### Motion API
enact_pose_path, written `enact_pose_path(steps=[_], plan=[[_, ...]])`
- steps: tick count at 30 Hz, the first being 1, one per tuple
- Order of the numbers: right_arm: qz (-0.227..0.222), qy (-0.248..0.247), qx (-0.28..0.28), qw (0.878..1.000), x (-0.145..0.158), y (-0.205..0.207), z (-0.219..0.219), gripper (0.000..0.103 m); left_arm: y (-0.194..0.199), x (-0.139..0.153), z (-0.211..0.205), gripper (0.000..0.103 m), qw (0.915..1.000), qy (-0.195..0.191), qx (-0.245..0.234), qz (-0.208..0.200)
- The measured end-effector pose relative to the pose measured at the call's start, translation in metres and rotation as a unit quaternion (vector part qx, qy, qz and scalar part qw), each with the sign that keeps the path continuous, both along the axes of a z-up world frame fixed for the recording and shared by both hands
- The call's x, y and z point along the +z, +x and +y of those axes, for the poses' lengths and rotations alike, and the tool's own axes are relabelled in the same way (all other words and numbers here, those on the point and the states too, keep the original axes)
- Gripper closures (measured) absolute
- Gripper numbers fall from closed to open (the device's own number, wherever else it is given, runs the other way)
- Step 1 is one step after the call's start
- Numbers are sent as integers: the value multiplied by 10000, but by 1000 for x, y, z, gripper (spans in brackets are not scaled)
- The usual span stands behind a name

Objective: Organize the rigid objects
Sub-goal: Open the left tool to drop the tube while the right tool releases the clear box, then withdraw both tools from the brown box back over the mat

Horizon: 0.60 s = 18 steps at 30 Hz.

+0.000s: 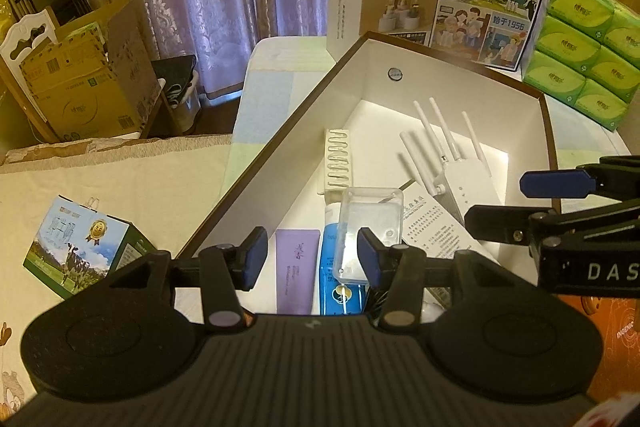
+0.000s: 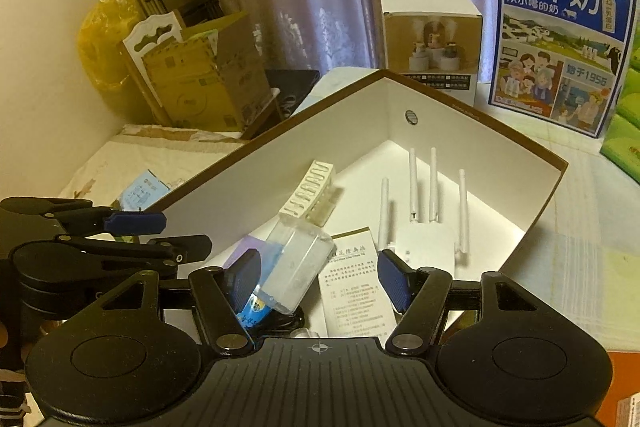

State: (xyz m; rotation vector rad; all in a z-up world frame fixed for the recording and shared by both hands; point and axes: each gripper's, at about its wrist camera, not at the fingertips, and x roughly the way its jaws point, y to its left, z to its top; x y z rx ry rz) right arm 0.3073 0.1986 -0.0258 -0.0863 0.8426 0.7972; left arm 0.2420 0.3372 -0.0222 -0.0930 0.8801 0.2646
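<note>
My left gripper and right gripper both hang part open over the white box's near end, gripping nothing. The clear plastic case lies there across the blue tube, beside the purple tube. The router crowds the far corner, the leaflet before it.

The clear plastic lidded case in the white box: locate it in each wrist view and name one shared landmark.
Left wrist view: the clear plastic lidded case lies low of centre, over the blue tube.
Right wrist view: it lies left of centre, beside the printed leaflet.
Shared landmark: white four-antenna router.
</note>
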Motion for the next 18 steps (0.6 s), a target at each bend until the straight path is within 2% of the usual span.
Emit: enact_pose_path(steps=[18], plan=[[-130,113,-42,9998,15,-21,-16,40,-23,17,-14,56,9998,84,33,-170]])
